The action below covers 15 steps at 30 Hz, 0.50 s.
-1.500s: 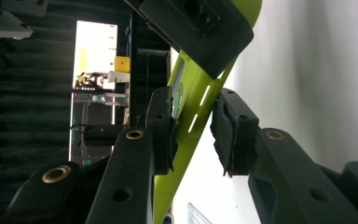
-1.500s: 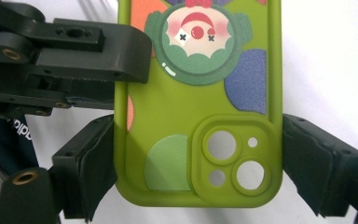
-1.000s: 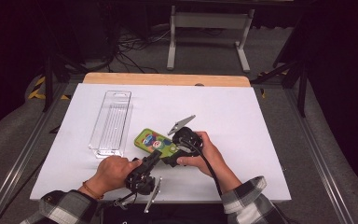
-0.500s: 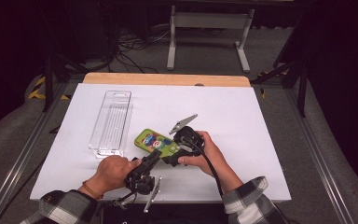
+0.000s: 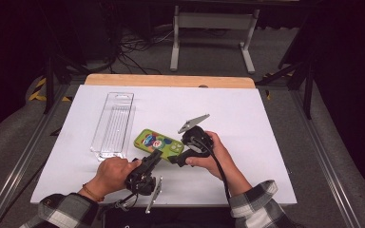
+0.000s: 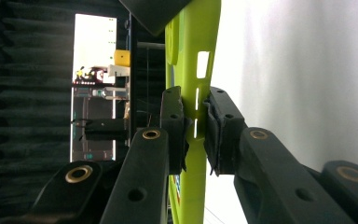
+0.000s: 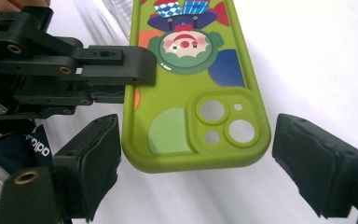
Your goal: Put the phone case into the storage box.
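On the table (image 5: pixel 266 123), the left tool (image 6: pixel 196 126) clamps the case (image 7: pixel 191 93) edge; the right tool (image 7: pixel 196 163), jaws apart, straddles its end and likely must close next.

The high view looks down from above the table (image 5: pixel 266 123); both gripper views sit close, sharing the phone case (image 5: pixel 159 142).

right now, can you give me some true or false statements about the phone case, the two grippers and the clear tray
1. The left gripper is clamped on the green phone case's edge. True.
2. The right gripper squeezes the case. False: its pads stand apart on either side of the case end.
3. The clear plastic tray holds the case. False: the case is outside it.
4. The case shows a clown picture. True.
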Each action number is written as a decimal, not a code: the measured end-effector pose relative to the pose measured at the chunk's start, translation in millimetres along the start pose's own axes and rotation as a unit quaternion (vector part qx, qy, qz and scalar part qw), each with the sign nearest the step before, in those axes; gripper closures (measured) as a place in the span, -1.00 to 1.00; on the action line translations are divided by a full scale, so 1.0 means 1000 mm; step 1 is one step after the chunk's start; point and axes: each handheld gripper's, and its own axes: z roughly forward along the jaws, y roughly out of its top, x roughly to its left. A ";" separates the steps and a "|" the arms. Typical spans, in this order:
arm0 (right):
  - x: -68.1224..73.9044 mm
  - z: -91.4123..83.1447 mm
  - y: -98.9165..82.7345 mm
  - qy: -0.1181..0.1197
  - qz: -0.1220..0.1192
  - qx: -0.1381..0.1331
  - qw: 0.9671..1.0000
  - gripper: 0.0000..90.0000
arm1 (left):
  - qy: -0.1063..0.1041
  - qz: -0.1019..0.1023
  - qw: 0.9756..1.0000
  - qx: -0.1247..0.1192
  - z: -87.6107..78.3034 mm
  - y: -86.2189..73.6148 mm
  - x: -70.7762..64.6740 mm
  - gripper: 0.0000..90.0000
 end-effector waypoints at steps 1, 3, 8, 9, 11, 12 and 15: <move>0.001 -0.001 0.000 0.001 0.000 -0.003 1.000 -0.64 | 0.000 0.000 1.000 0.000 0.000 0.000 0.000 0.76; 0.002 -0.002 0.000 0.000 -0.002 -0.003 1.000 -0.64 | 0.004 -0.013 1.000 -0.006 0.001 -0.002 0.000 0.76; 0.005 -0.009 0.000 -0.011 -0.014 -0.015 1.000 -0.66 | 0.002 -0.034 0.999 -0.002 0.000 -0.005 0.002 0.76; 0.006 -0.011 0.000 -0.014 -0.019 -0.019 1.000 -0.66 | 0.001 -0.038 0.999 -0.002 0.000 -0.005 0.003 0.76; 0.007 -0.014 0.000 -0.020 -0.041 -0.029 0.999 -0.66 | -0.002 -0.052 0.999 -0.003 0.000 -0.007 0.004 0.76; 0.008 -0.016 0.000 -0.022 -0.049 -0.035 0.998 -0.64 | -0.001 -0.054 0.999 -0.006 0.001 -0.008 0.005 0.76; 0.010 -0.017 -0.002 -0.032 -0.073 -0.042 0.996 -0.64 | -0.007 -0.075 0.997 -0.009 0.001 -0.010 0.007 0.76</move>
